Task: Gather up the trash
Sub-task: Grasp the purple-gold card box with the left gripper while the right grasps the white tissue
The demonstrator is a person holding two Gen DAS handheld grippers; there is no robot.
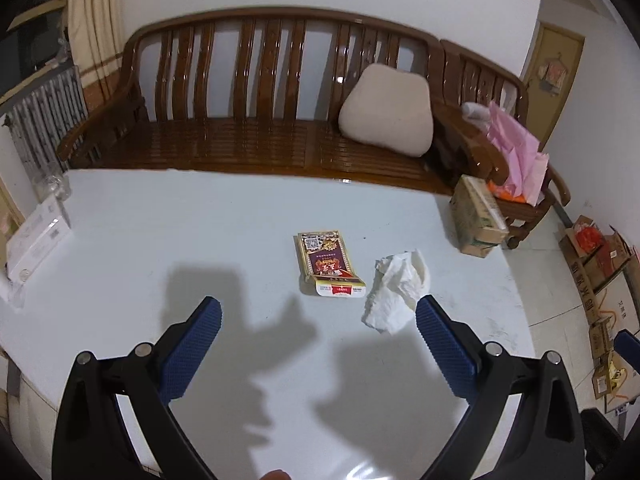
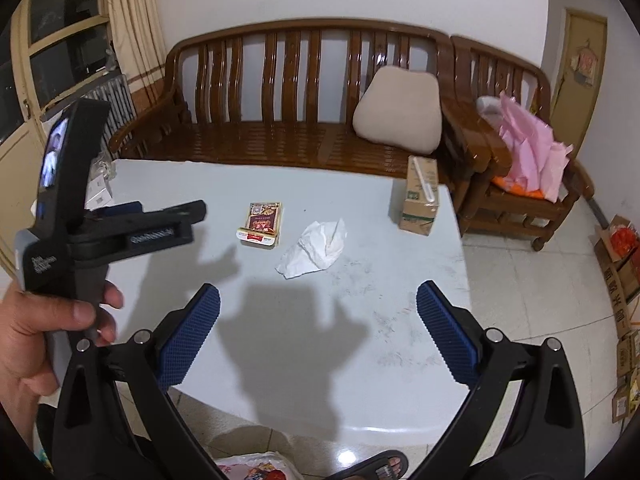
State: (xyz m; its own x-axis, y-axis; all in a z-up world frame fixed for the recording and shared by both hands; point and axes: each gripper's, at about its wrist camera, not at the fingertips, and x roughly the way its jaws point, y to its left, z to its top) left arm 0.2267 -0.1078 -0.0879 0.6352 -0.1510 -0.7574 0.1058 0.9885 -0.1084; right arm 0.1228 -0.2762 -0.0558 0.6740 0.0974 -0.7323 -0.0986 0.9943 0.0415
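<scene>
On the white table (image 1: 140,220) before the wooden bench, I hold left gripper (image 1: 318,322) and right gripper (image 2: 318,308) spread empty, ready for the crumpled tissue (image 1: 396,290) at one o'clock beside the flattened packet (image 1: 328,264).

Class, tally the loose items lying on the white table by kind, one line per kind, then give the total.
Flattened cigarette pack: 1
Crumpled white tissue: 1
Green-and-tan drink carton at the table's far right corner: 1
Total: 3
Both grippers, left and right, hover open, holding nothing.
</scene>
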